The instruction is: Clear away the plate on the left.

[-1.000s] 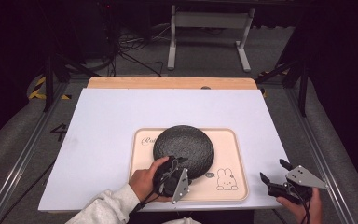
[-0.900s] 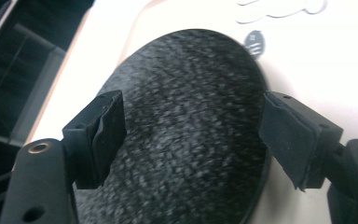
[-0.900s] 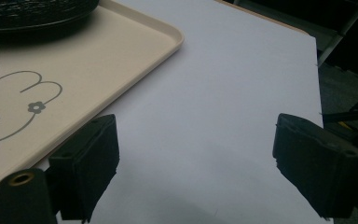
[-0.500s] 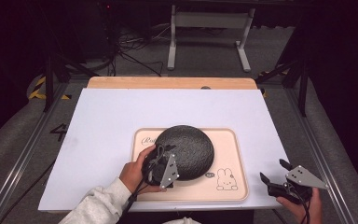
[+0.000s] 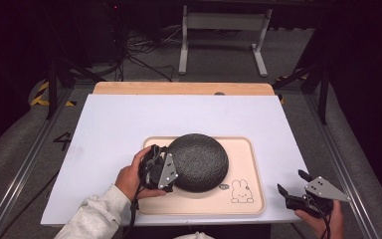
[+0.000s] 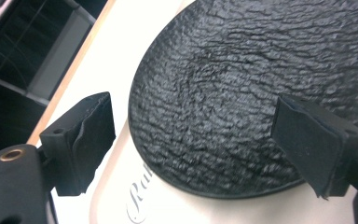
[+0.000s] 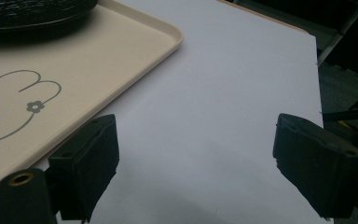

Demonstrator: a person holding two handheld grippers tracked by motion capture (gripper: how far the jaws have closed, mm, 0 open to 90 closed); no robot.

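— High view first: where's the plate (image 5: 199, 160)?
— On the cream tray (image 5: 256, 199), with the left hand-held gripper (image 5: 160, 169) at its left edge.
— Left gripper view?
— Jaws wide, the plate's rim between them.
— Right gripper view?
— Right hand-held gripper (image 7: 193, 163) wide over the white table (image 7: 223, 93), beside the tray's corner, holding nothing.

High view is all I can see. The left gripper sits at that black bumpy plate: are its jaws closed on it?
Observer: No. In the left gripper view the left gripper is open, its jaws standing wide on either side of the plate's near edge.
Operator: Is there writing on the tray?
Observer: Yes, cursive lettering on the tray runs under the plate's rim.
Operator: And the right gripper?
Observer: The right gripper is open over the white sheet, beside the tray's corner.
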